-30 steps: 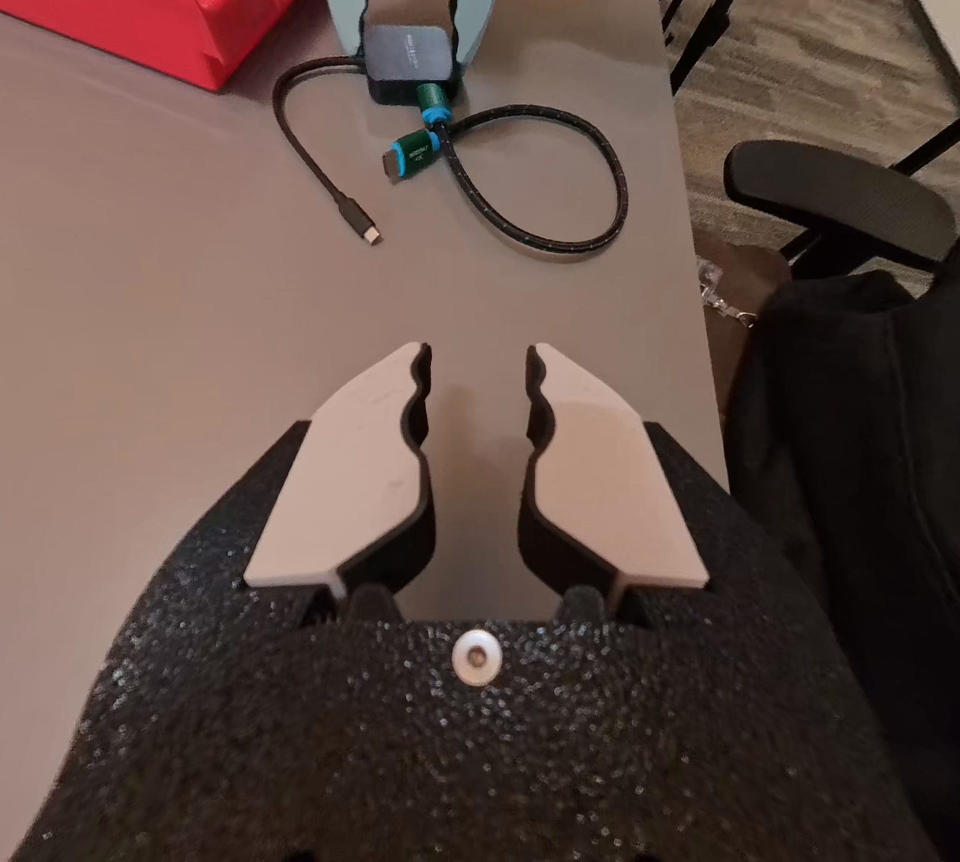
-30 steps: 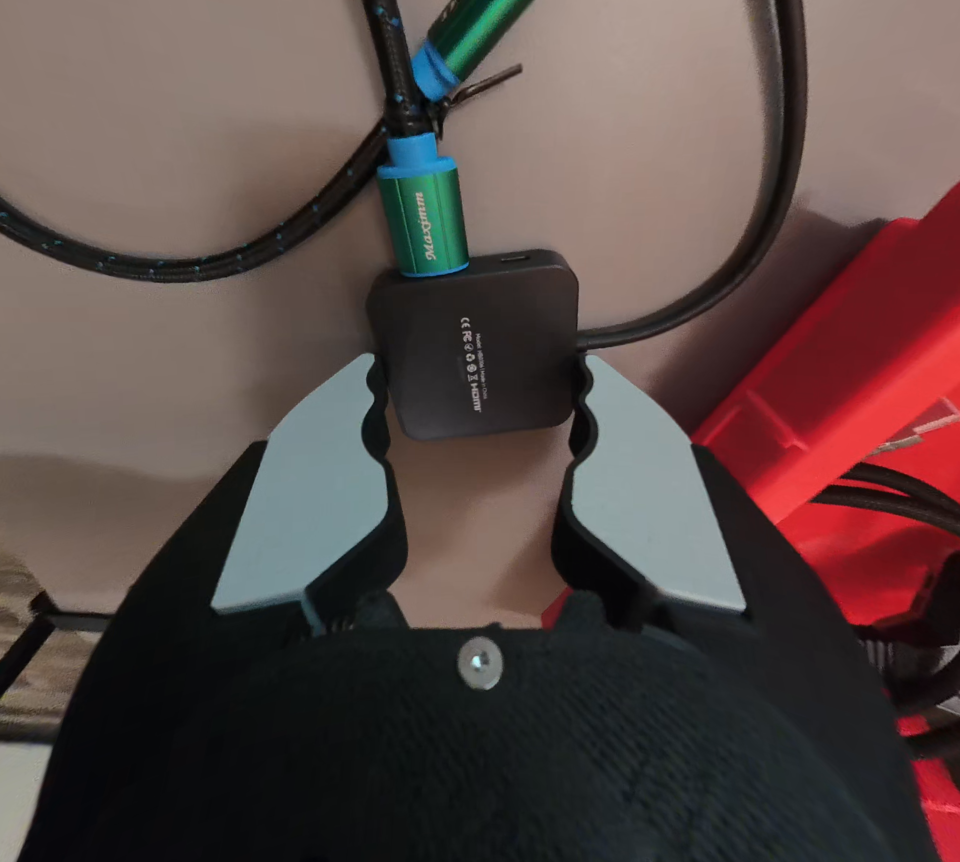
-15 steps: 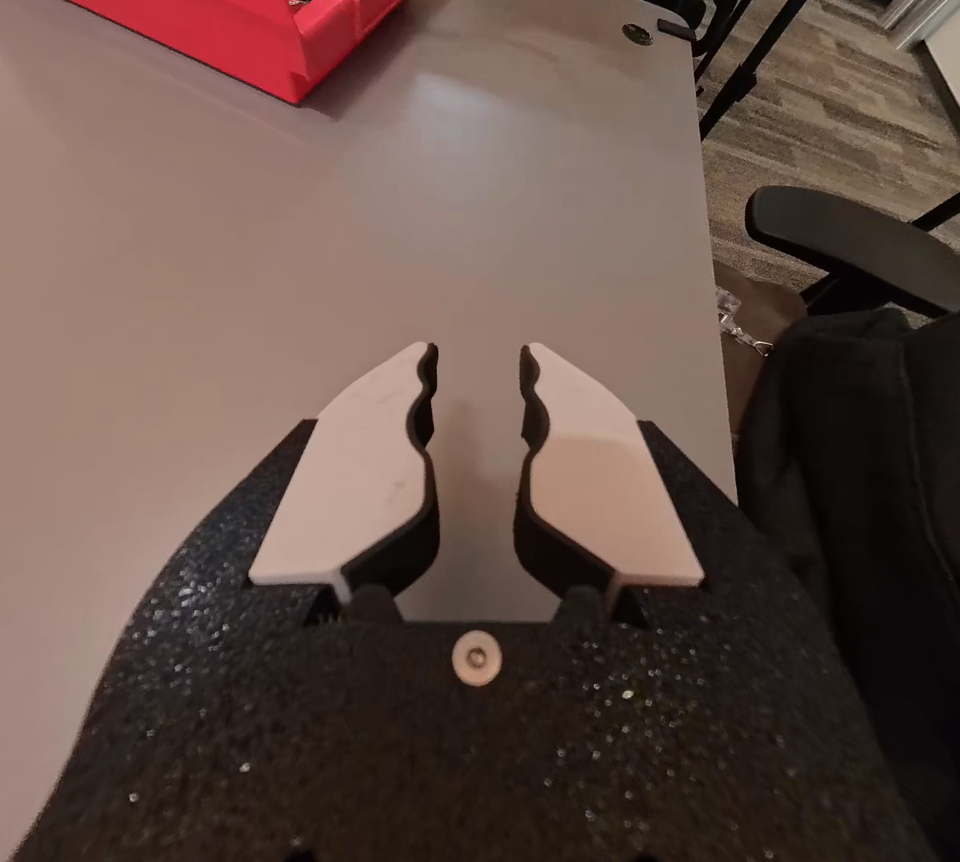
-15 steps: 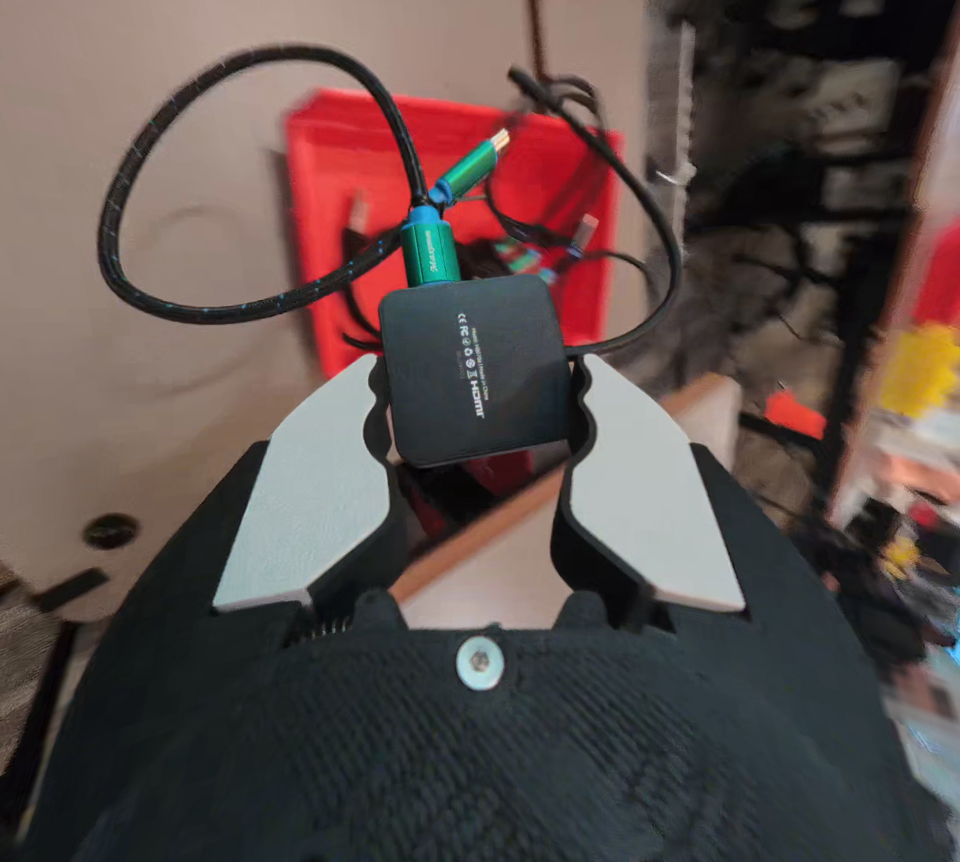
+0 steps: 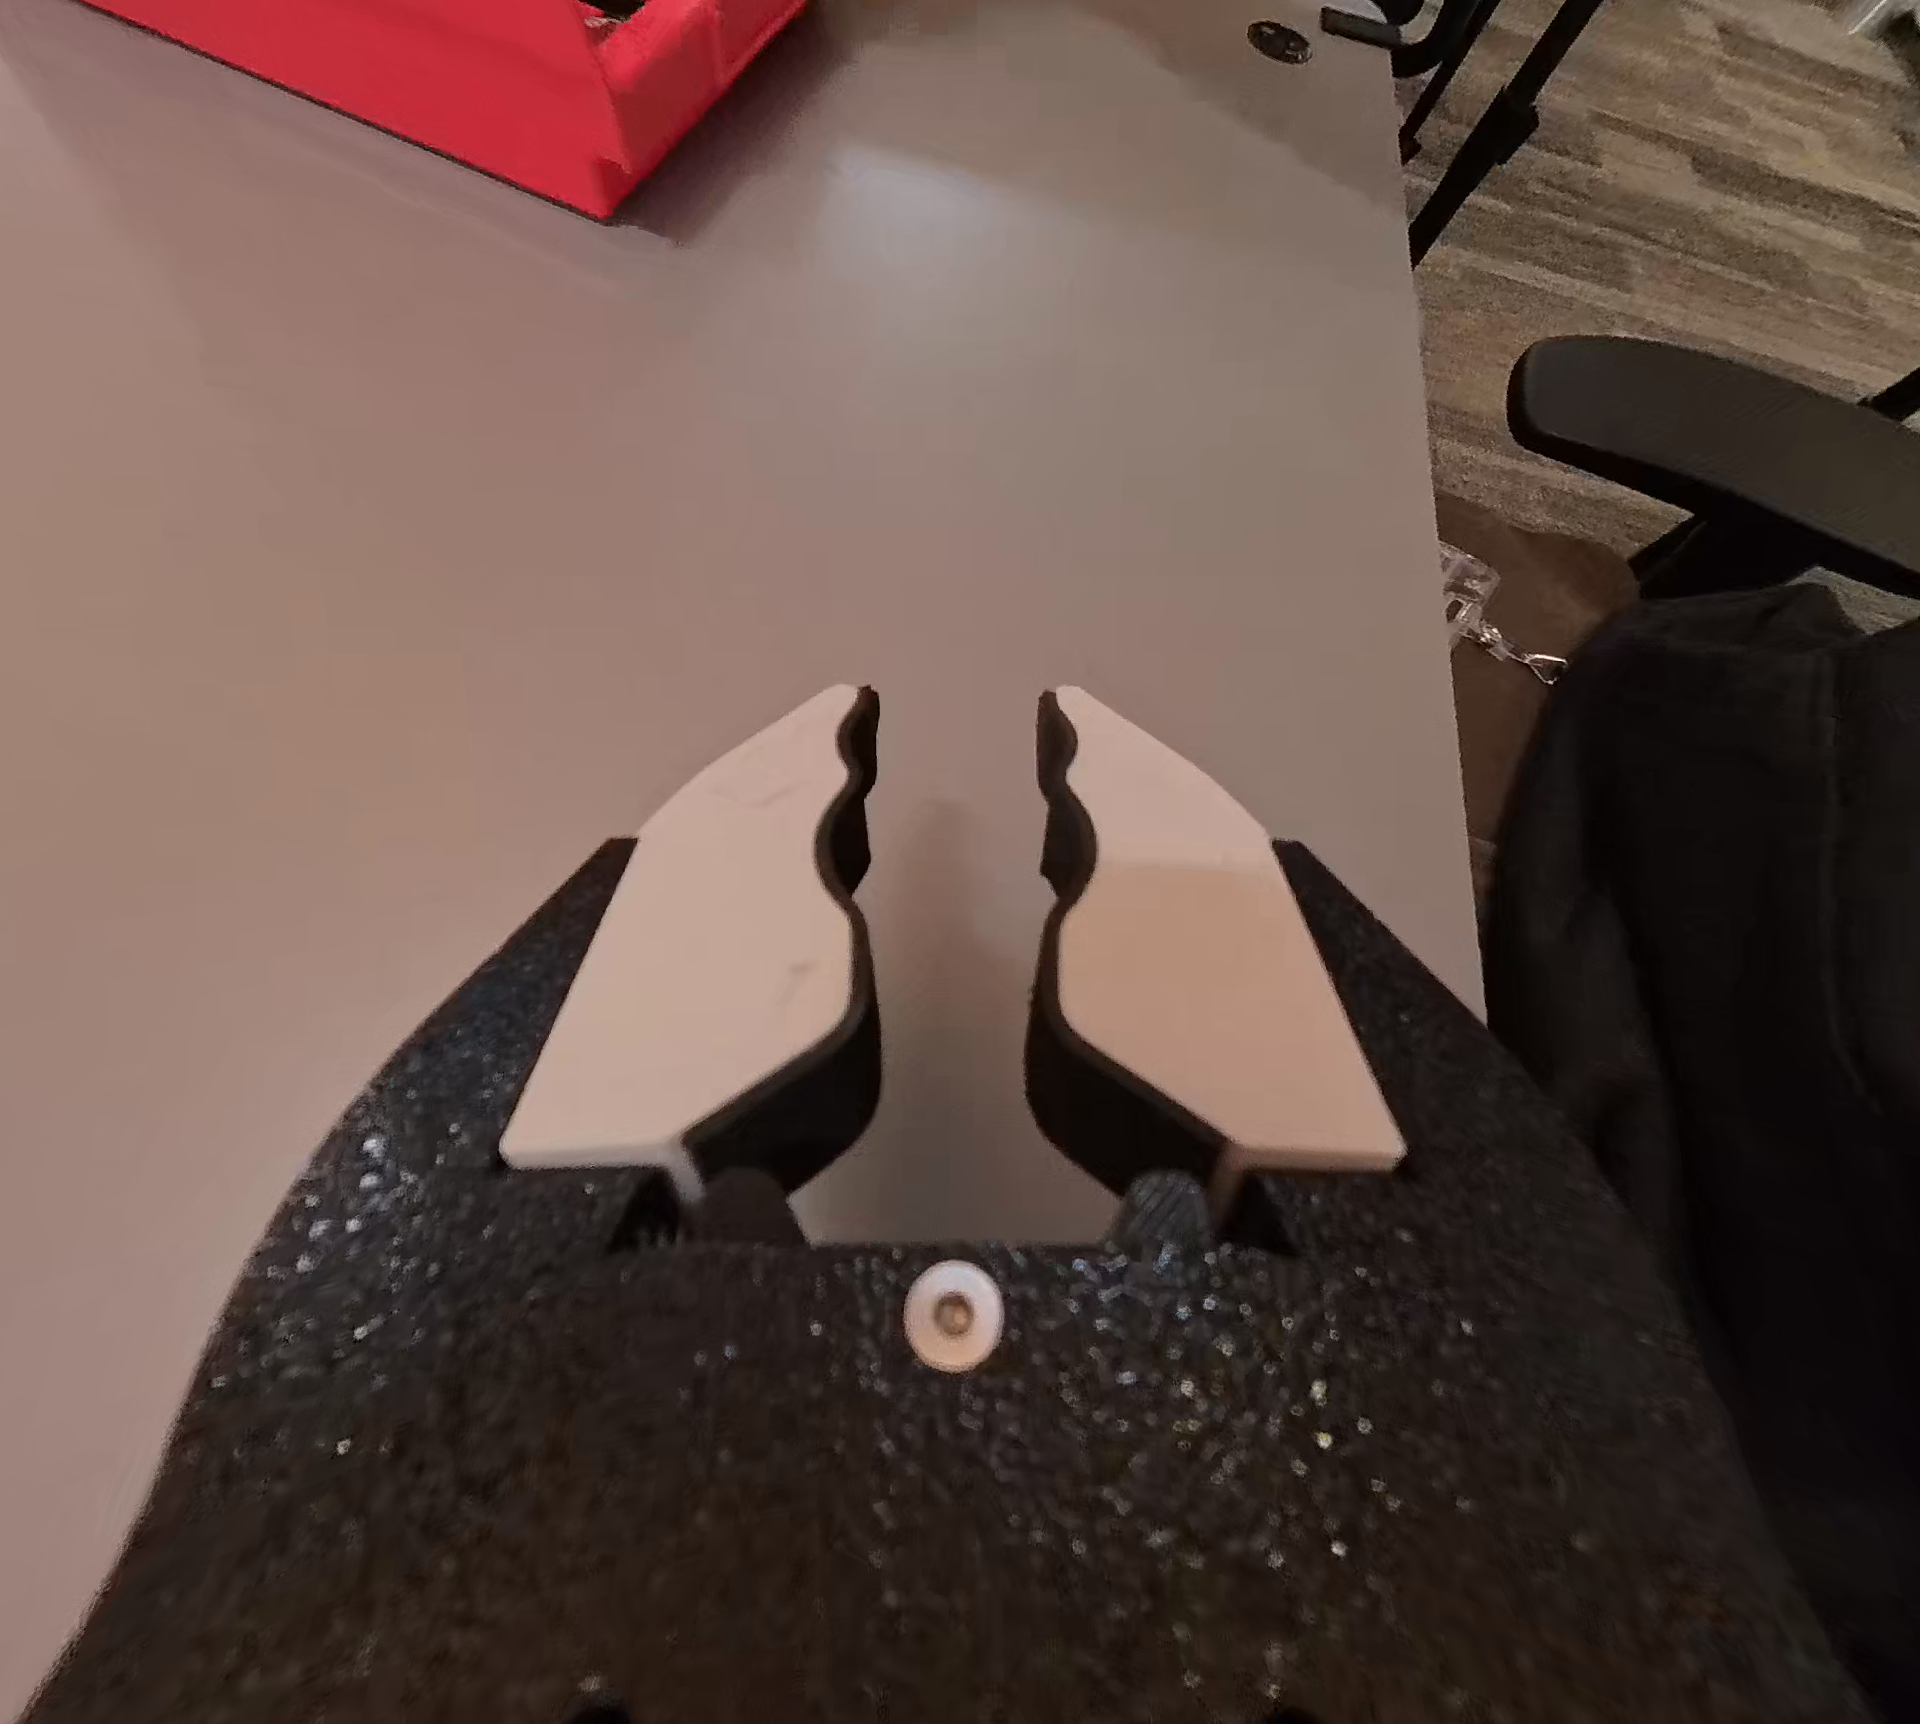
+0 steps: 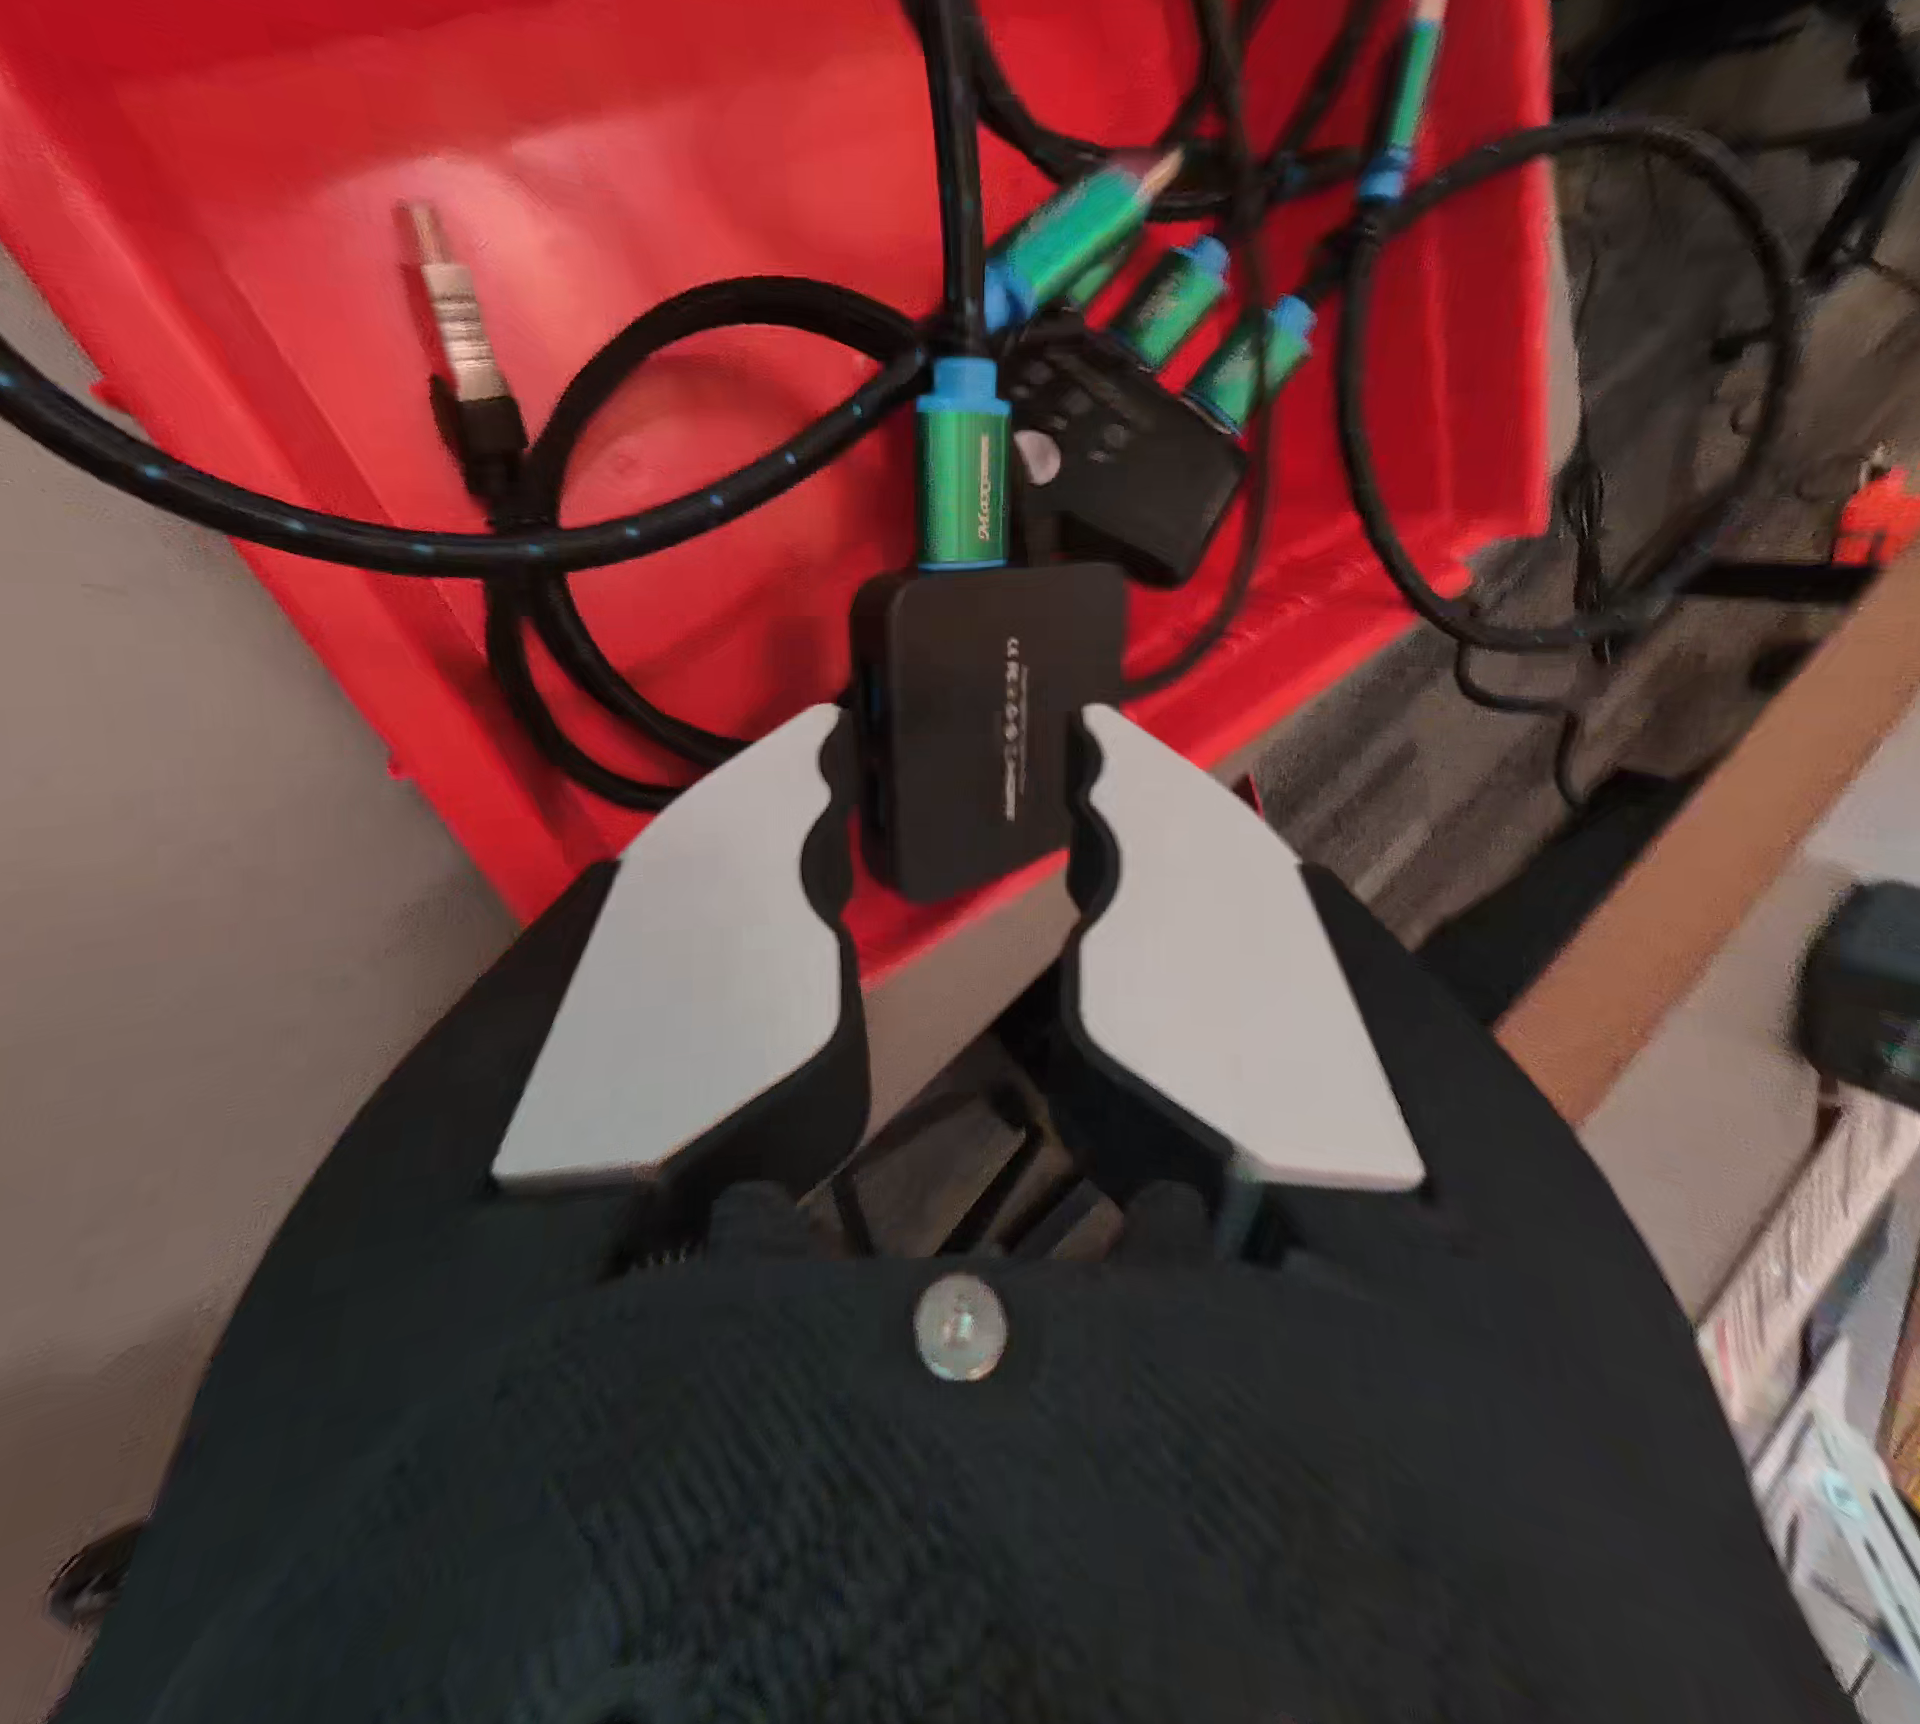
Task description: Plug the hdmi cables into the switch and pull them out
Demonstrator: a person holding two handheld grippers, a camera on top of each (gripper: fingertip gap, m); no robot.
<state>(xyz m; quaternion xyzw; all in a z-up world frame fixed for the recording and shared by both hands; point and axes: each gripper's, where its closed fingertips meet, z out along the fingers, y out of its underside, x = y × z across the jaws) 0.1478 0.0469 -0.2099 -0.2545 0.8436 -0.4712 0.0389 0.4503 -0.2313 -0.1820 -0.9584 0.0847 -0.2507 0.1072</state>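
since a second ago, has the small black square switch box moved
Yes. The small black square switch box, clamped in the right hand-held gripper, went from the grey table to above the red plastic bin.

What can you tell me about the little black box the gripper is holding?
The switch is a flat, square, matte black plastic box with rounded corners and small pale print on top. The right gripper pinches its two sides, holding it in the air above the red bin. A green metallic HDMI plug with a blue collar sticks in its far edge, trailing a braided black cable.
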